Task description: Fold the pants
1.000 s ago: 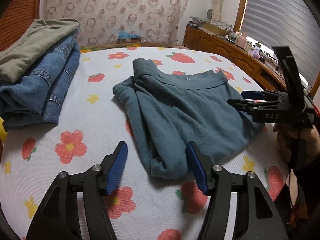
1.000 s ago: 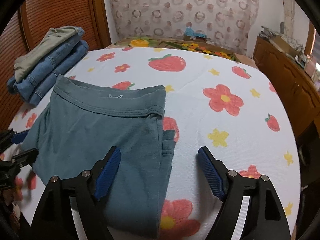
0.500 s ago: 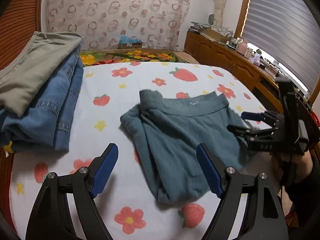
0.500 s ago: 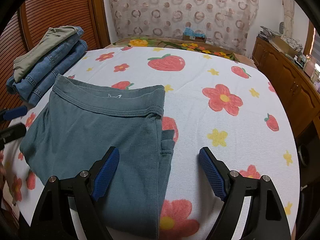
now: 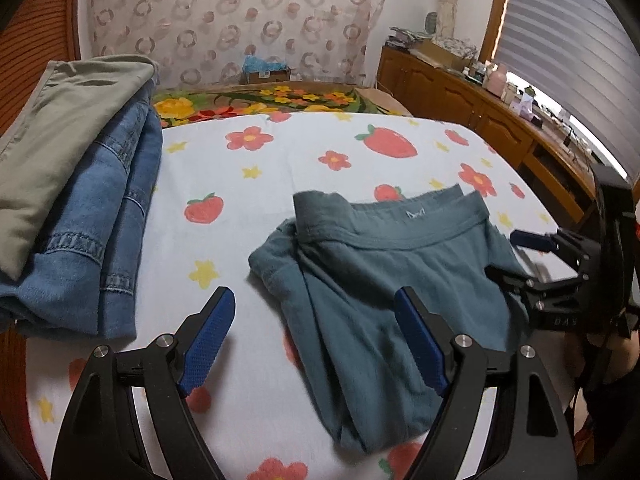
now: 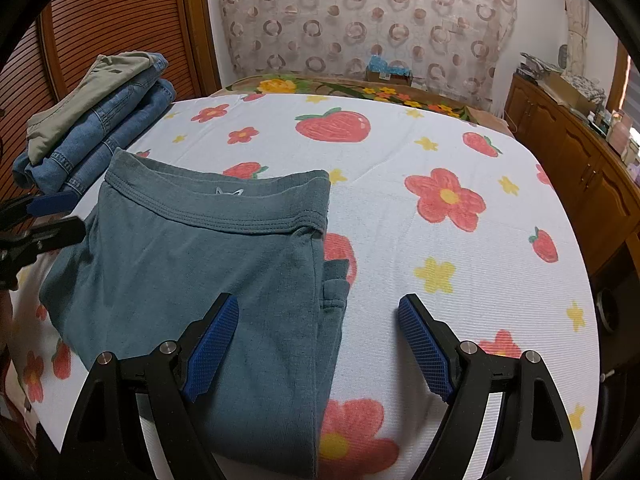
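Observation:
The teal pants (image 5: 384,280) lie folded into a compact rectangle on the white flower-and-strawberry sheet (image 5: 320,152), waistband at the far side; they also show in the right wrist view (image 6: 192,272). My left gripper (image 5: 316,344) is open and empty, held above the sheet over the pants' left edge. My right gripper (image 6: 318,344) is open and empty, above the pants' right edge. Each gripper shows in the other's view, the right gripper (image 5: 516,254) at the pants' right side and the left gripper (image 6: 60,216) at their left side.
A stack of folded blue jeans (image 5: 100,216) with a khaki garment (image 5: 60,120) on top sits at the bed's left side, also in the right wrist view (image 6: 100,120). A wooden cabinet (image 6: 580,168) runs along the right. A patterned curtain (image 5: 240,20) hangs behind the bed.
Both grippers have pulled back and risen from the pants, open and empty throughout. The left wrist view now looks from farther away. The pants have not moved.

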`<move>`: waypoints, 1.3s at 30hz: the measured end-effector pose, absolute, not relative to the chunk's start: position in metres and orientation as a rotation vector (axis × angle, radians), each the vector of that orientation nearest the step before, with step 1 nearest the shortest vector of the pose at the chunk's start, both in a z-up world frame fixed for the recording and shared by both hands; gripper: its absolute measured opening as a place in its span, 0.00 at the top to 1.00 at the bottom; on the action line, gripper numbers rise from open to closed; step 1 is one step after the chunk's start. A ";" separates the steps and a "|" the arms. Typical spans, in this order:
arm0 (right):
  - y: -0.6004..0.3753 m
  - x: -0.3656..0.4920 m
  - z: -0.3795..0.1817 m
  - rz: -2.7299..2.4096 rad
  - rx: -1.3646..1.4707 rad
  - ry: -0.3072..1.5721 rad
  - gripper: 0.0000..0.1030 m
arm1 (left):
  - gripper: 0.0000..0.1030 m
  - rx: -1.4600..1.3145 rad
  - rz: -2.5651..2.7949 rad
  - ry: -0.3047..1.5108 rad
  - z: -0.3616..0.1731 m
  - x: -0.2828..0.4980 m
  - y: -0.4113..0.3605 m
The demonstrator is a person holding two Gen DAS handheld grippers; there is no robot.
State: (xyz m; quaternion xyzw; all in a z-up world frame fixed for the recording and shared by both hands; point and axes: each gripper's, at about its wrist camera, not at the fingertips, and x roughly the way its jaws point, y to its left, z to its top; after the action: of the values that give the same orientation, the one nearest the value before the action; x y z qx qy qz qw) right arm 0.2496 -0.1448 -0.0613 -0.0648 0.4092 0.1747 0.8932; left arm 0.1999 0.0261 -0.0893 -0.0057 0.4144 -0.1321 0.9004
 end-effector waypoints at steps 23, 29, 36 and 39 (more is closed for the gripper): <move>-0.145 0.250 -0.062 0.361 -0.137 0.848 0.19 | 0.18 0.044 -0.270 0.802 -0.088 0.221 0.022; -0.145 0.250 -0.062 0.361 -0.137 0.848 0.19 | 0.13 0.030 -0.233 0.844 -0.096 0.229 0.030; -0.145 0.250 -0.062 0.361 -0.137 0.848 0.19 | 0.13 0.007 -0.259 0.910 -0.108 0.234 0.030; -0.145 0.250 -0.061 0.361 -0.136 0.848 0.19 | 0.14 0.017 -0.275 0.906 -0.109 0.232 0.027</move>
State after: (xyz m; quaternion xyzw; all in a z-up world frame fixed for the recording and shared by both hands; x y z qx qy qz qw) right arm 0.2495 -0.1448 -0.0614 -0.0656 0.4087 0.1742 0.8935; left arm 0.2321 0.0270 -0.1088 0.0081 0.4363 -0.1324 0.8900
